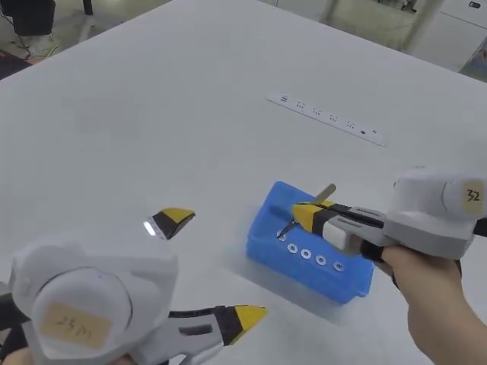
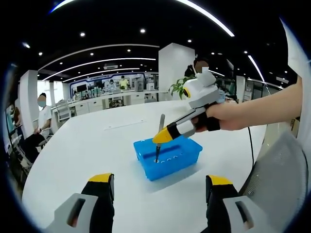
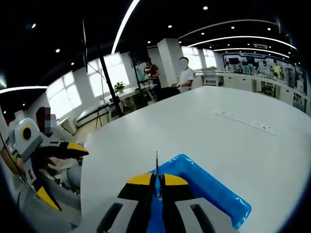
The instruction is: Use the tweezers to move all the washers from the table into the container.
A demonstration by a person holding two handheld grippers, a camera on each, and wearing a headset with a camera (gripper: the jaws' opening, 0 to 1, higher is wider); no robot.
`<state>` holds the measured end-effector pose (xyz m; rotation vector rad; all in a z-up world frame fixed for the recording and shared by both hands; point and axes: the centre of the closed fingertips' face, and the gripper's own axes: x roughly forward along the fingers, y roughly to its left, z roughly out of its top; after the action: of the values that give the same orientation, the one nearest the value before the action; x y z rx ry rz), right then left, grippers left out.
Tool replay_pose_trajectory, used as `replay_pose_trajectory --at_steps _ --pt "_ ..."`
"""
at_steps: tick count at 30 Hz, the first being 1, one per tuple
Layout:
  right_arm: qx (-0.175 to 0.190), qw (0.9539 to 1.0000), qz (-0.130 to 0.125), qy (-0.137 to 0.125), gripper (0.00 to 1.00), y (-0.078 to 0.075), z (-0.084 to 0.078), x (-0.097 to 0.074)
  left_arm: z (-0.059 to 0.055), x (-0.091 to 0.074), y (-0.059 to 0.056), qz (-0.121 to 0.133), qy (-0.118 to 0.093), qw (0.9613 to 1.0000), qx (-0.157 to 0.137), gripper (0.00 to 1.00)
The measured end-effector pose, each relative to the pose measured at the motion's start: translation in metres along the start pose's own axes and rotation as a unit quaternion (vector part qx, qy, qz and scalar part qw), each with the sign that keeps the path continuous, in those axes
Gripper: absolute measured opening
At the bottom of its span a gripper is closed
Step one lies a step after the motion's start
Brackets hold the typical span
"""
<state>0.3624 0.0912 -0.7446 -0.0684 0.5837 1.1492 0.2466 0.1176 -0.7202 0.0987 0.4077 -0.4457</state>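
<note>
A white table [image 1: 152, 99] carries two things well apart — a blue container [image 1: 335, 282] and a white power strip [image 1: 327, 119].

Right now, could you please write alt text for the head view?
The right gripper, shut on tweezers, points their tips into a blue container holding a row of washers, on a white table. The left gripper hovers open at lower left; a power strip lies farther back.
</note>
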Motion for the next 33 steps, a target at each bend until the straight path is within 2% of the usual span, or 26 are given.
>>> replay_pose_trajectory --at_steps 12,19,27,33 --pt "-0.017 0.9996 -0.004 0.023 0.02 -0.004 -0.012 0.006 -0.001 0.000 -0.003 -0.006 0.002 1.0000 0.000 0.75" --pt "-0.044 0.9982 -0.006 0.039 0.02 -0.003 -0.019 0.008 -0.002 0.001 -0.004 -0.009 0.004 0.9999 0.001 0.75" --pt "-0.052 0.9979 -0.003 0.038 0.03 -0.004 -0.018 0.008 -0.002 0.001 -0.005 -0.011 0.006 0.9999 0.002 0.75" --pt "-0.051 0.9987 -0.003 0.005 0.03 -0.001 -0.002 -0.004 -0.002 0.001 -0.004 -0.007 0.006 1.0000 0.001 0.75"
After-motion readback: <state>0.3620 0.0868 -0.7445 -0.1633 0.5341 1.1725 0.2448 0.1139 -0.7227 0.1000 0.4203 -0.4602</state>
